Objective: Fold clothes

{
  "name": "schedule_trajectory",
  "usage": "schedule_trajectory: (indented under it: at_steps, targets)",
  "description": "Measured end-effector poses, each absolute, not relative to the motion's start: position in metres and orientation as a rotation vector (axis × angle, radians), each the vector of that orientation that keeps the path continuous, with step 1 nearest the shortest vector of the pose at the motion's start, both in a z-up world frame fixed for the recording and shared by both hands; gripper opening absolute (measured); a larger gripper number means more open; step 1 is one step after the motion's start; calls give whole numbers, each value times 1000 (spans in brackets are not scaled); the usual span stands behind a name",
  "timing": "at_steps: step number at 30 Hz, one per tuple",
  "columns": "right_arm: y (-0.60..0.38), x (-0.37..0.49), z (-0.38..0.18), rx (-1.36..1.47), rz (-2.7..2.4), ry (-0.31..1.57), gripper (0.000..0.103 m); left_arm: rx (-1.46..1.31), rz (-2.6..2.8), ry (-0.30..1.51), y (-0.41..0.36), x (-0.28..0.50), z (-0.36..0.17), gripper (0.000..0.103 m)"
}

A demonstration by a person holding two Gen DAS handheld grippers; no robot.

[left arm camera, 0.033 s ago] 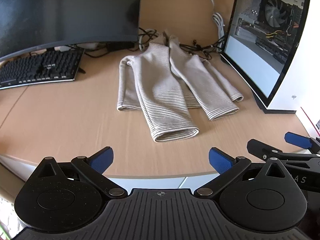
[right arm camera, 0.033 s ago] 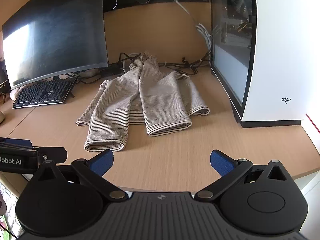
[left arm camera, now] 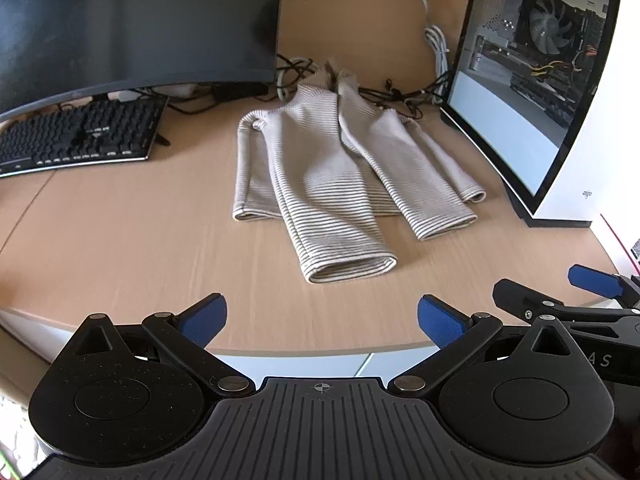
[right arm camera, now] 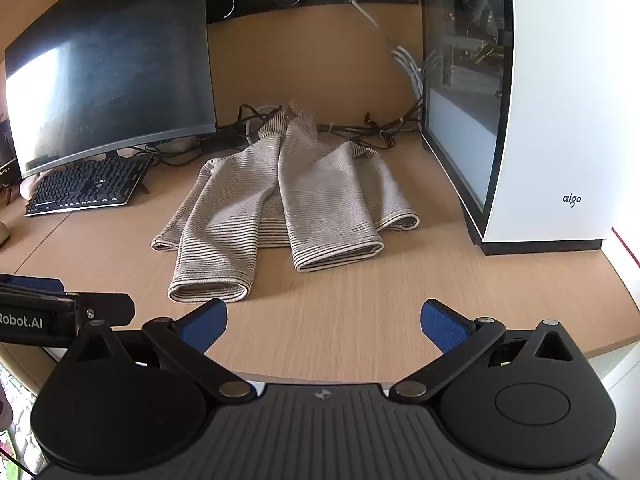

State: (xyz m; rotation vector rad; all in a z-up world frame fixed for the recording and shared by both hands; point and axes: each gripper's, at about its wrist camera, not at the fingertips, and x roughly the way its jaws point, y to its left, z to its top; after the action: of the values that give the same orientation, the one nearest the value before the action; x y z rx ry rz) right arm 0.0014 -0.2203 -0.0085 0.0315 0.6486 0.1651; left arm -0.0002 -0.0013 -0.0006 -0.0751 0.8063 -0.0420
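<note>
A beige sweater with thin dark stripes (left arm camera: 320, 176) lies flat on the wooden desk (left arm camera: 120, 248), collar toward the back wall. Both sleeves are laid over its front, cuffs pointing at the near edge. My left gripper (left arm camera: 322, 320) is open over the desk's front edge, short of the nearer cuff, holding nothing. In the right wrist view the sweater (right arm camera: 312, 192) lies ahead, and my right gripper (right arm camera: 324, 320) is open and empty just in front of the cuffs. The left gripper's fingers (right arm camera: 100, 308) show at the left edge there.
A curved dark monitor (left arm camera: 120, 20) and a black keyboard (left arm camera: 80, 132) stand at the back left. A white computer case (right arm camera: 560, 120) with a glass side stands close to the sweater's right. Cables (left arm camera: 392, 92) lie behind the collar.
</note>
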Motion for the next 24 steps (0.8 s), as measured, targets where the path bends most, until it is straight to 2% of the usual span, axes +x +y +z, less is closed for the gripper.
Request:
schedule_trajectory:
  at_steps: [24]
  targets:
    - [-222, 6, -14, 45, 162, 680, 103, -74, -46, 819, -1, 3, -6, 103]
